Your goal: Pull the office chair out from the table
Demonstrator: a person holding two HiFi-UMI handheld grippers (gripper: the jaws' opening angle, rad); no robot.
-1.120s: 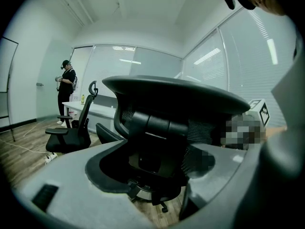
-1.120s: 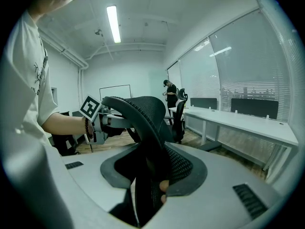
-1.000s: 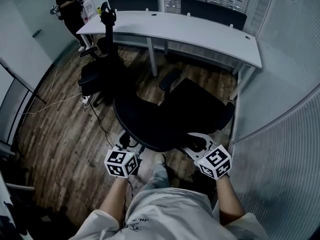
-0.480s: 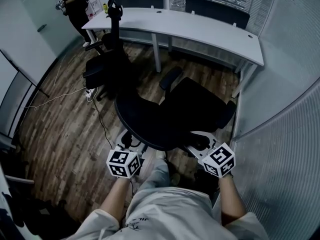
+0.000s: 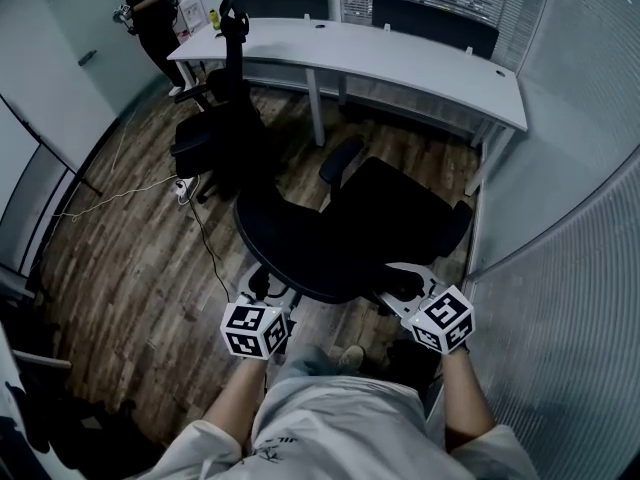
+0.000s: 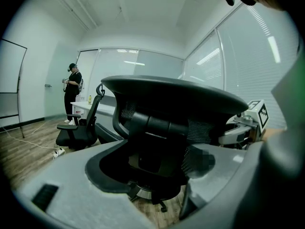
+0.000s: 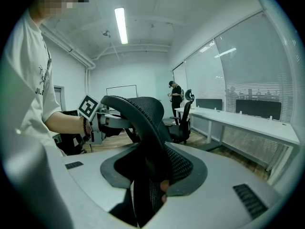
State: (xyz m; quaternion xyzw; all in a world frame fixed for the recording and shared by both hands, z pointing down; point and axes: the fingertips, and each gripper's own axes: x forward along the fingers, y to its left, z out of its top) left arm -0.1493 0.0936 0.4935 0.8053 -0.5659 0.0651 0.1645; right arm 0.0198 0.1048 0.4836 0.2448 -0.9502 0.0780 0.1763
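Note:
The black office chair [image 5: 345, 233] stands on the wood floor, its seat turned toward the white table [image 5: 400, 56] and its mesh backrest [image 7: 143, 113] nearest me. My left gripper [image 5: 266, 290] is at the backrest's left edge, and in the left gripper view the black frame [image 6: 157, 128] fills the space between its jaws. My right gripper [image 5: 397, 286] is shut on the backrest's right edge, with the mesh pinched between its pads [image 7: 183, 168]. Each gripper also shows in the other's view: the right gripper [image 6: 236, 130] and the left gripper [image 7: 112, 122].
A second black chair [image 5: 212, 133] stands at the table's left end, with a cable [image 5: 195, 233] trailing across the floor beside it. A person [image 5: 150, 13] stands at the far left. A frosted glass wall [image 5: 560, 268] runs close along the right. Two dark chairs [image 5: 430, 18] stand behind the table.
Both grippers and the chair's backrest have shifted a little toward me, away from the table. The grips look the same.

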